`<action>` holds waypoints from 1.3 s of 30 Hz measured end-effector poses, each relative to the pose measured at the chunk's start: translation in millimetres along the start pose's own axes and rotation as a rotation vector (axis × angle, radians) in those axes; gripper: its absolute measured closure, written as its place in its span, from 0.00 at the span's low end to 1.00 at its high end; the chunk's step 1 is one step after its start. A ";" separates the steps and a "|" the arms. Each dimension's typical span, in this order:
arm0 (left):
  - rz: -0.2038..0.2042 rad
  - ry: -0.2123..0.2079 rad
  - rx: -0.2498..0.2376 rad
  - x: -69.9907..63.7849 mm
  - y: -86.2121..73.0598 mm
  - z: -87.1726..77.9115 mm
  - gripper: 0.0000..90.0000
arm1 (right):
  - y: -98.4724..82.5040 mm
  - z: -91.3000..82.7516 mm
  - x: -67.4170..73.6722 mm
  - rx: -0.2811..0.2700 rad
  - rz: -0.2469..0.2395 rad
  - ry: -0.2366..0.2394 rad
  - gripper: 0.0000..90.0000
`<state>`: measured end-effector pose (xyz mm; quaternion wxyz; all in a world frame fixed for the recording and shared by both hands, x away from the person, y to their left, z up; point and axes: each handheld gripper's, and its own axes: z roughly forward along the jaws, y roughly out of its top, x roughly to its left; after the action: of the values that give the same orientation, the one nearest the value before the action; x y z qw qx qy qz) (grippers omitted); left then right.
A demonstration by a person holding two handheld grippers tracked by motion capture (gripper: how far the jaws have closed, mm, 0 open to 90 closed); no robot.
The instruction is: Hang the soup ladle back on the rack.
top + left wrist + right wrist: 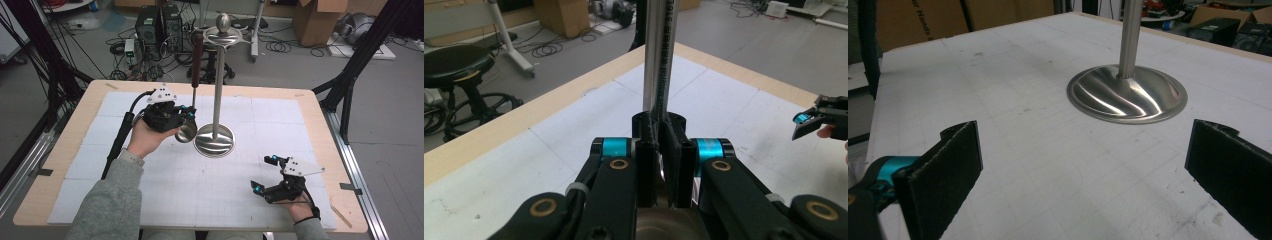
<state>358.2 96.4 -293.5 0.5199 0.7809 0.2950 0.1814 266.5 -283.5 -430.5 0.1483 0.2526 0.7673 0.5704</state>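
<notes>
The ladle [192, 85], standing upright just left of frame centre with its bowl low beside the stand [216, 80], is what we are clamping in the left gripper [186, 116], while the right gripper [264, 174], wide open and empty, is waiting at lower right.

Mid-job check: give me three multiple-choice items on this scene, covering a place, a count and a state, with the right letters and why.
1. Where is the steel stand?
A. table middle
B. floor
C. near right corner

2. How many hand-held grippers are in the high view?
A. one
B. two
C. three

3. The left hand-held gripper is:
A. wide open
B. lying on the table
C. shut on the ladle

A: its round base sits mid-mat.
B: one per hand.
C: its jaws clamp the ladle's metal shaft, while the right hand-held gripper gapes open.
</notes>
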 end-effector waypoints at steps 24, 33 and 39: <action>0.094 -0.121 -0.125 -12.2 -41.2 -20.0 0.23 | 1.6 -3.2 1.6 -0.013 -0.004 -0.009 0.01; 0.054 -0.130 -0.170 -9.0 -77.1 -43.0 0.02 | 0.5 -5.6 0.8 -0.016 0.004 -0.020 0.01; 0.023 -0.097 -0.132 9.6 -113.7 -59.8 0.02 | 0.3 -3.9 0.2 -0.011 0.004 -0.020 0.01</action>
<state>299.2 177.2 -374.6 0.5818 0.7561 0.2480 0.1684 264.4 -286.5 -429.0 0.1563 0.2592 0.7622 0.5722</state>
